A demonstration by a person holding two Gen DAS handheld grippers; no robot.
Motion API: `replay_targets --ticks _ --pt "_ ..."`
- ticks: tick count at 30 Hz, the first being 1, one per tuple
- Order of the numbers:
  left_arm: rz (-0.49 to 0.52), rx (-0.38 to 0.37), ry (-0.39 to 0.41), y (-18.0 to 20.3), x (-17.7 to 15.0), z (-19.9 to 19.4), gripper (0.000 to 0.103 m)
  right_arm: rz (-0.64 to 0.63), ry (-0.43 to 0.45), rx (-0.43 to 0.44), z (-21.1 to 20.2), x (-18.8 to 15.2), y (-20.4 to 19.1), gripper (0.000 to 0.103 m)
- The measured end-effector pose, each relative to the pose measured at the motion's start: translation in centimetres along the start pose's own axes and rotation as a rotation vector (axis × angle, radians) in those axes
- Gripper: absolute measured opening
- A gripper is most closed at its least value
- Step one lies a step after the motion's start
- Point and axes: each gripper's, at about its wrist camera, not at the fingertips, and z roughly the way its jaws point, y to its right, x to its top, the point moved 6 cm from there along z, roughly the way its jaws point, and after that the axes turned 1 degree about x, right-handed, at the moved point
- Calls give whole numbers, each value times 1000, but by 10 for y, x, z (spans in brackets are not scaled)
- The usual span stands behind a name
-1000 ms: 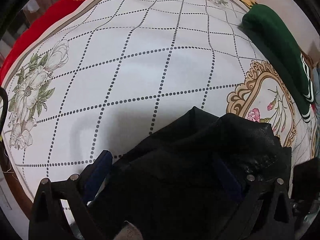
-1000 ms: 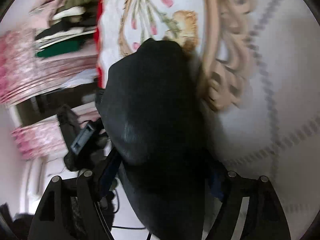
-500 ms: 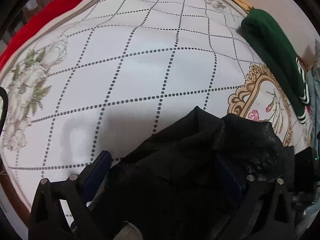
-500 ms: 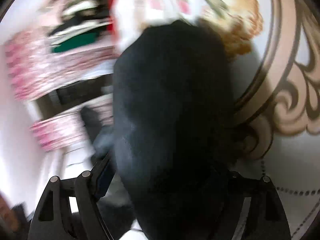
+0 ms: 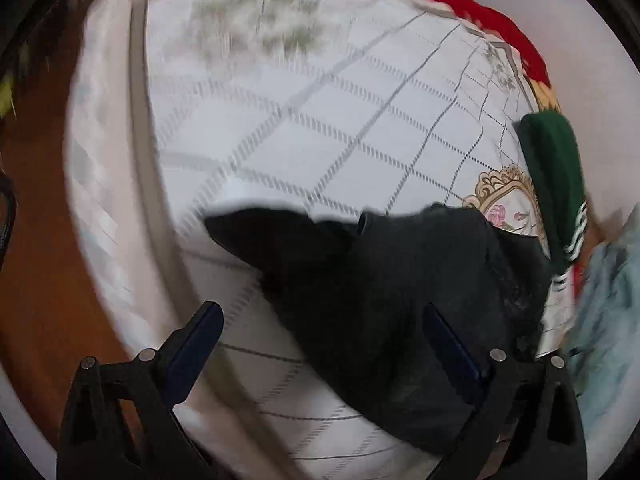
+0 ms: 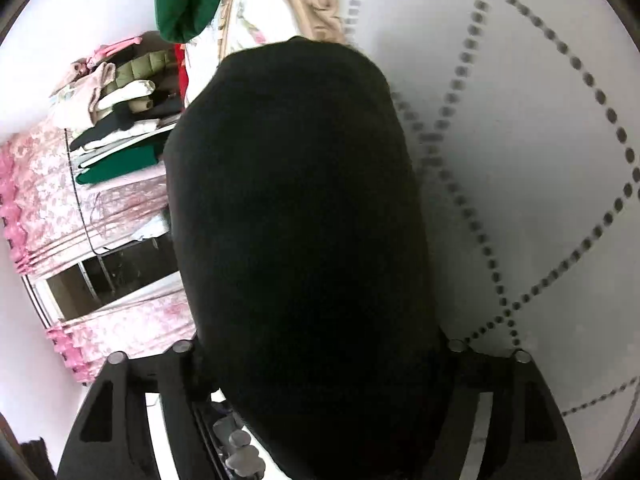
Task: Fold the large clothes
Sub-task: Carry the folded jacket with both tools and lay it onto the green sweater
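Left gripper (image 5: 320, 344) spread, black garment (image 5: 400, 288) draped over its 3 o'clock finger, bunched on tablecloth (image 5: 320, 128). Right gripper (image 6: 320, 360): cloth hides fingers, can't tell grip (likely your lift point). Green sweater (image 5: 556, 184) at 2 o'clock, parked clear.

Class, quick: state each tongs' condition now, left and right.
Left tongs: open, fingers spread, black garment lying between them.
Right tongs: cannot be told; the black garment covers the fingertips.
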Motion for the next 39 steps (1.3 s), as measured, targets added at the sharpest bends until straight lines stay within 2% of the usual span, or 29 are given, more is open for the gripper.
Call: replay_targets --ticks 3,4,5,6,7,8,12,18,21,25,29,33,35,39 --pt "-36 -47 14 8 4 17 99 -19 -10 5 0 1 -1 81" --pt "-31 -23 40 11 8 18 91 -23 -3 1 0 1 -3 82" --pt "-22 6 63 13 11 18 76 -33 7 -4 0 0 -4 81" --pt "-9 20 86 17 13 17 66 -41 16 -7 3 -1 -5 76" --pt "13 22 101 22 14 16 42 -42 26 -1 3 -2 -6 72" --pt "46 19 106 29 15 13 31 -34 29 23 8 -1 -7 66" --pt "125 68 141 43 21 -8 27 -44 41 70 12 0 -23 56" --pt "191 67 196 74 40 -47 27 -56 10 157 6 7 -69 53" --pt "220 37 213 101 58 -60 27 -77 9 179 -1 15 -91 53" --pt "264 -31 224 151 88 -71 27 -97 40 224 -22 41 -131 53" --pt "313 -115 233 224 125 -72 27 -131 103 245 -49 86 -179 53" --pt "375 -210 253 313 167 -63 27 -186 185 266 -86 149 -230 52" --pt "416 -243 278 356 184 -53 27 -203 226 288 -105 193 -256 52" --pt "479 -271 292 436 219 -6 27 -195 266 311 -127 284 -275 52"
